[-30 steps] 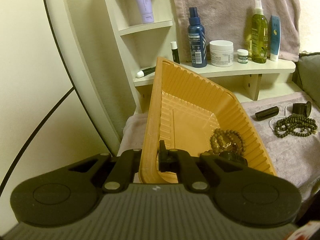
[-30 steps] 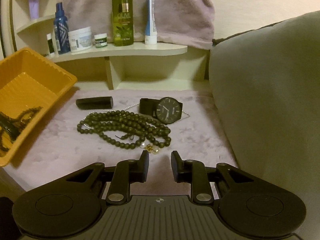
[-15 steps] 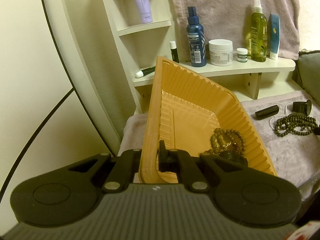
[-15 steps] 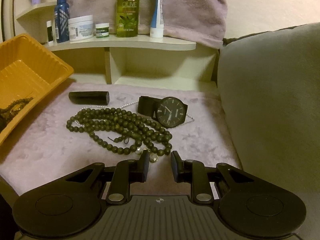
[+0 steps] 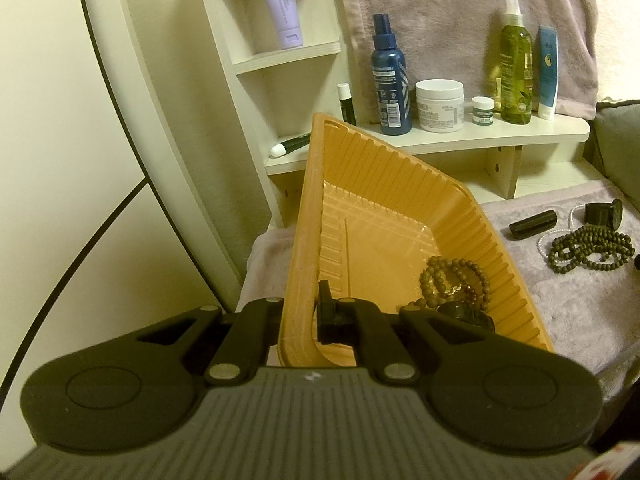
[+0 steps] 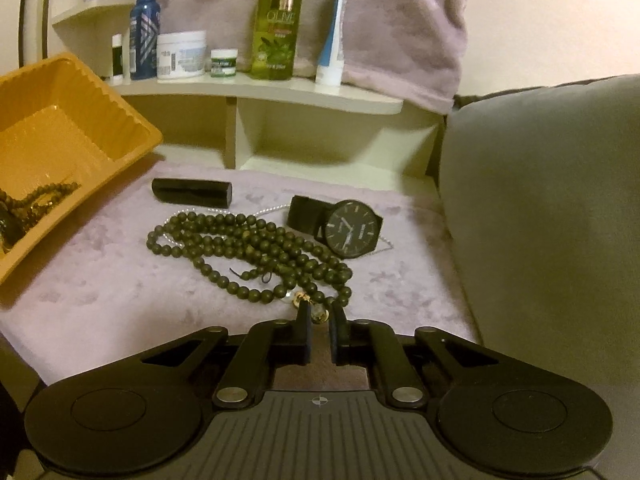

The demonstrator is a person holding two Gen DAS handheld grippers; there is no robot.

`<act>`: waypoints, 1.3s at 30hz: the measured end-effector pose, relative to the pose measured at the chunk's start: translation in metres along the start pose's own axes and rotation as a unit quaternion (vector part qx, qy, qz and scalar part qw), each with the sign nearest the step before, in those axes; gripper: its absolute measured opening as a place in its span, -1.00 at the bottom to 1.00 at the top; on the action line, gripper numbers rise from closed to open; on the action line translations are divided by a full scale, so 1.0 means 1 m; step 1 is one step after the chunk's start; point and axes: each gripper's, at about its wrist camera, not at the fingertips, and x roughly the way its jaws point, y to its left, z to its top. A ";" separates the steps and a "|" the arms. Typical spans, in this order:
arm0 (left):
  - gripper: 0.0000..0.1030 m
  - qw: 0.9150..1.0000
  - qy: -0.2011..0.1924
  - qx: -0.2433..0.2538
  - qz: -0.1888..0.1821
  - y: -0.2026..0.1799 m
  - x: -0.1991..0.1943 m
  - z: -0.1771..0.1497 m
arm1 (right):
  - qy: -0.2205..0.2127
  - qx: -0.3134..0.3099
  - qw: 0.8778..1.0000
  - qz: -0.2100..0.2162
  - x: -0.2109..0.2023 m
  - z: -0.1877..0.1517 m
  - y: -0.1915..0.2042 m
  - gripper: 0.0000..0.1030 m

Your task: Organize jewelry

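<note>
My left gripper is shut on the near rim of the orange tray and holds it tilted. A brown bead bracelet and a dark watch lie in the tray. In the right wrist view the dark green bead necklace lies on the pink cloth, with a black watch and a black tube behind it. My right gripper has its fingers closed around the necklace's gold-and-clear end beads. The tray also shows in the right wrist view.
A white shelf behind holds bottles, jars and tubes. A pink towel hangs over it. A grey cushion stands at the right. A thin pearl strand lies under the watch.
My right gripper moved forward to the necklace and its fingers closed from open onto the end beads. The left gripper and tray stayed still.
</note>
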 end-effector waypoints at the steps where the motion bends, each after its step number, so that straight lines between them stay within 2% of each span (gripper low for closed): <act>1: -0.92 1.000 0.000 0.000 0.000 0.000 0.000 0.000 | -0.002 0.001 1.000 0.003 -0.004 0.001 0.001 -0.84; 5: -0.92 1.000 0.000 0.000 0.000 0.000 0.000 0.000 | -0.015 0.010 0.999 0.036 -0.017 0.013 0.012 -0.84; 8: -0.92 1.000 0.000 0.000 0.000 0.000 0.000 0.000 | -0.033 0.018 0.996 0.083 -0.027 0.028 0.027 -0.84; 15: -0.92 1.000 -0.001 -0.001 0.000 -0.001 0.000 0.000 | -0.048 -0.011 0.977 0.208 -0.036 0.059 0.085 -0.84; 19: -0.91 1.000 -0.001 -0.001 -0.002 0.000 0.000 -0.001 | -0.037 -0.023 0.964 0.261 -0.033 0.065 0.112 -0.84; 22: -0.91 1.000 -0.002 -0.002 -0.002 0.000 0.000 -0.001 | -0.022 -0.038 0.957 0.286 -0.027 0.065 0.128 -0.84; 28: -0.91 1.000 -0.003 -0.001 -0.004 0.001 -0.001 -0.001 | -0.002 -0.043 0.950 0.310 -0.014 0.058 0.144 -0.83; 30: -0.91 1.000 -0.003 -0.001 -0.004 0.001 -0.001 -0.001 | 0.006 -0.036 0.946 0.321 -0.011 0.057 0.143 -0.74; 32: -0.91 1.000 -0.003 -0.001 -0.004 0.001 -0.002 -0.001 | -0.001 -0.023 0.948 0.316 -0.013 0.056 0.139 -0.43; 33: -0.91 1.000 -0.003 -0.001 -0.004 0.001 -0.002 -0.001 | -0.005 -0.017 0.950 0.313 -0.014 0.056 0.136 -0.20; 35: -0.91 1.000 -0.003 -0.002 -0.003 0.001 -0.002 0.000 | -0.015 -0.007 0.954 0.301 -0.018 0.057 0.130 -0.15; 39: -0.91 1.000 -0.003 -0.002 -0.003 0.001 -0.003 0.000 | -0.039 0.024 0.969 0.245 -0.028 0.054 0.100 -0.15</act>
